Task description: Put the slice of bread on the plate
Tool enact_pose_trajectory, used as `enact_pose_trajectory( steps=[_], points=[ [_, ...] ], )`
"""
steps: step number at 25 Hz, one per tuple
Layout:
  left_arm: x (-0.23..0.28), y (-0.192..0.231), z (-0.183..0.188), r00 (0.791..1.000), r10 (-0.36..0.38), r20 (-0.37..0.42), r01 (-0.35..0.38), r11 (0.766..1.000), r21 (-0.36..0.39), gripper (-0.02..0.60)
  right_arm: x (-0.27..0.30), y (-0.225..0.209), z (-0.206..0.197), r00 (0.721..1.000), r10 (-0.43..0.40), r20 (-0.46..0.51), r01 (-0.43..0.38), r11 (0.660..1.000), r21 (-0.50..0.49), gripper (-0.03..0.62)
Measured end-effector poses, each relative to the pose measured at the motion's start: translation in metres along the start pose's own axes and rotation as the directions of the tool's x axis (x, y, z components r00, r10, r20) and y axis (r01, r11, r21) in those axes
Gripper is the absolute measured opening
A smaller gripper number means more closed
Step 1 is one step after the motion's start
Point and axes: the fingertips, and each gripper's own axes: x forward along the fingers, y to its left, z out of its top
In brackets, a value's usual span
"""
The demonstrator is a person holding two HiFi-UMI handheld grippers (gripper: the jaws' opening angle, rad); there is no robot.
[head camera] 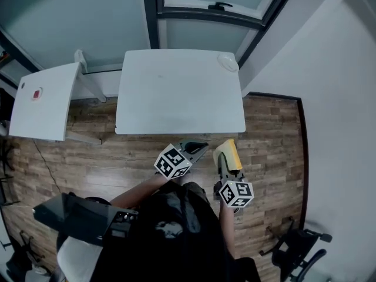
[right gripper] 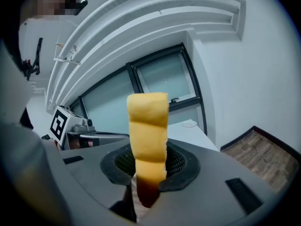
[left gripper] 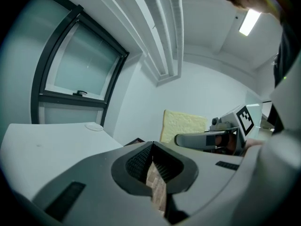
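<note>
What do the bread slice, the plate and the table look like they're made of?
Bread slice: porous pale-yellow face, wavy edge; soft crumb, real or foam unclear. Plate: white, smooth; ceramic or plastic, can't tell. Table: matte white top, probably laminate.

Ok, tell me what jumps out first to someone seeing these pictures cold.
The yellow slice of bread stands upright, pinched in the jaws of the right gripper, held short of the white table. A small white plate sits on the table's far right corner. The left gripper alongside is shut with nothing in it.
</note>
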Motion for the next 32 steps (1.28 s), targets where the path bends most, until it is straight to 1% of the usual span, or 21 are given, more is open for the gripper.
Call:
enact_pose_trajectory(
  steps=[4, 10, 15, 18, 21, 24, 26, 29, 32],
  points=[
    [0.012, 0.026, 0.003, 1.000, -0.008, -0.020, 0.008, 1.000, -0.030, 0.005, 0.026, -0.008, 0.005, 1.000, 0.000, -0.018, 0.000, 1.000, 0.010, 0.097],
    [0.033, 0.068, 0.011, 0.999, 0.036, -0.020, -0.038, 0.997, -0.071, 0.005, 0.073, -0.027, 0.016, 0.998, 0.036, -0.055, -0.035, 0.999, 0.022, 0.098],
    [0.065, 0.111, 0.027, 0.996, 0.088, -0.035, -0.090, 0.993, -0.081, 0.005, 0.121, -0.057, 0.041, 0.995, 0.077, -0.066, -0.077, 0.997, 0.008, 0.097],
    [0.089, 0.135, 0.047, 0.994, 0.109, -0.031, -0.112, 0.990, -0.082, 0.005, 0.147, -0.079, 0.063, 0.992, 0.102, -0.073, -0.103, 0.995, -0.013, 0.097],
    [0.119, 0.159, 0.064, 0.989, 0.147, -0.035, -0.149, 0.986, -0.072, 0.005, 0.174, -0.107, 0.083, 0.988, 0.130, -0.080, -0.132, 0.991, -0.029, 0.097],
    [0.144, 0.179, 0.082, 0.982, 0.188, -0.031, -0.189, 0.979, -0.070, 0.005, 0.193, -0.129, 0.104, 0.980, 0.184, -0.076, -0.187, 0.982, -0.033, 0.097],
    [0.160, 0.193, 0.093, 0.977, 0.213, -0.025, -0.214, 0.974, -0.078, 0.005, 0.207, -0.143, 0.114, 0.973, 0.213, -0.094, -0.218, 0.975, -0.045, 0.098],
    [0.184, 0.211, 0.096, 0.970, 0.242, -0.035, -0.244, 0.966, -0.081, 0.005, 0.235, -0.169, 0.118, 0.962, 0.234, -0.141, -0.247, 0.966, -0.079, 0.098],
    [0.203, 0.234, 0.095, 0.962, 0.267, -0.058, -0.271, 0.959, -0.083, 0.005, 0.276, -0.195, 0.117, 0.948, 0.271, -0.167, -0.293, 0.947, -0.130, 0.097]
  ],
)
